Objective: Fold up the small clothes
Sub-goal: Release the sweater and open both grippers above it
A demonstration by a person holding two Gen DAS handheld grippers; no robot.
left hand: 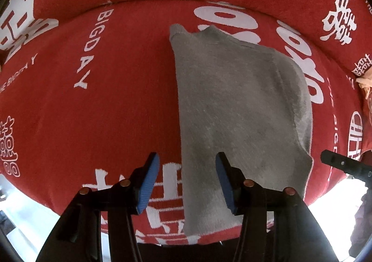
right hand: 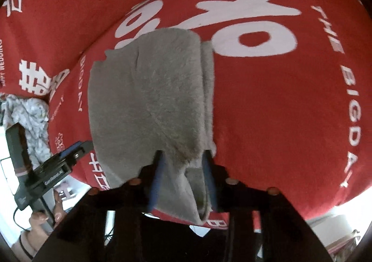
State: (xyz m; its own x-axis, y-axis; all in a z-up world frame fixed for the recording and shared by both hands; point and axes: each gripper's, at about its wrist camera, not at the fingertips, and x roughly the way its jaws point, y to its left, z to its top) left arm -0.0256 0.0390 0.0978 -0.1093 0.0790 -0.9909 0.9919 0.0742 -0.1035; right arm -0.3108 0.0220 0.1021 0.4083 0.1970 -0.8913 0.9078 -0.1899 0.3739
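— Red cushion [left hand: 97,122] with white lettering; where's the grey garment [left hand: 232,104]?
— Near its front edge. Right gripper [right hand: 183,178] is clamped on its hem; left gripper [left hand: 187,183] gapes wide.

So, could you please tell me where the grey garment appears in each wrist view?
Left wrist: grey garment centre-right, running to the bottom edge.
Right wrist: grey garment centre-left, its near edge between the right hand-held gripper pads.
Shared landmark: large white lettering beyond it.
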